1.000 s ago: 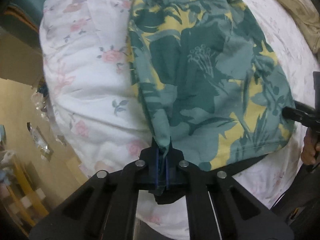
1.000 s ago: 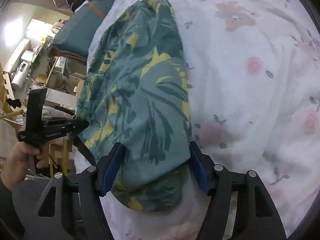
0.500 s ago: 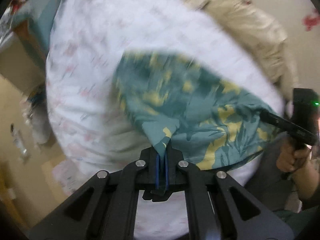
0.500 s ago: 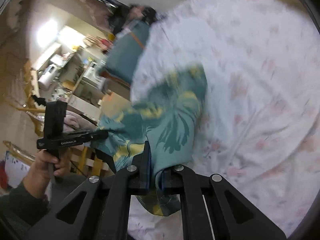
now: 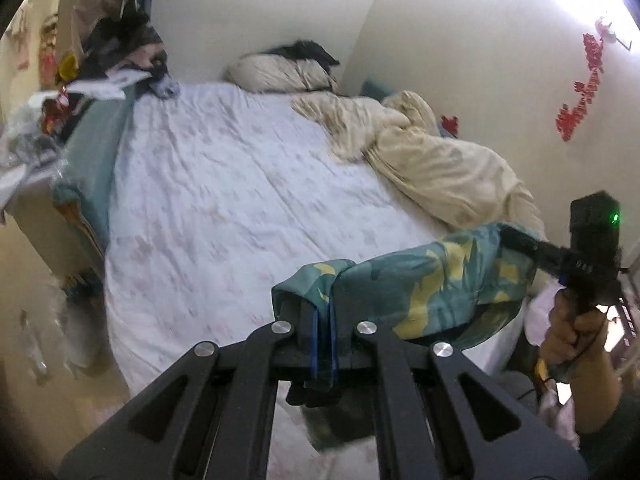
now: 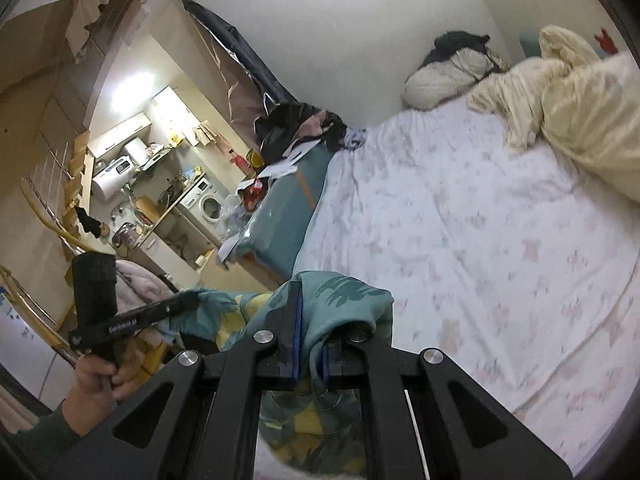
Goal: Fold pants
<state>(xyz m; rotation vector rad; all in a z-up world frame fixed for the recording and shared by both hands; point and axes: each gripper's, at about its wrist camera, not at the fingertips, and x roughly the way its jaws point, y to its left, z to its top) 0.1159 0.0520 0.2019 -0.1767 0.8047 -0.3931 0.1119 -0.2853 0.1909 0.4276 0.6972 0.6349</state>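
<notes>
1. Left wrist view: the left tool (image 5: 323, 334) has its 2 blue-padded fingers (image 5: 315, 344) pressed together on a bunched edge of the teal pants with yellow leaf print (image 5: 424, 284).
2. From there the pants stretch to the right as a sagging band, up off the white floral bed sheet (image 5: 240, 200), and meet the right tool (image 5: 516, 242) near the bed's right edge.
3. That right tool is gripped by a bare hand (image 5: 570, 334); a green light glows on its black body.
4. Right wrist view: the right tool (image 6: 310, 350) is clamped on a fold of the pants (image 6: 344, 296), the cloth draping over the fingers and hanging below them.
5. To the left, the left tool (image 6: 188, 300) bites the other end of the pants, held in a hand (image 6: 100, 372) with a dark green sleeve.
6. Pants hang in the air between the 2 tools, at the near edge of the bed.
7. A crumpled cream quilt (image 5: 432, 152) lies along the bed's far right side, and a cream pillow (image 5: 276, 74) sits at the far wall.
8. A pile of dark clothes (image 6: 296, 128) is heaped at the bed's left corner.
</notes>
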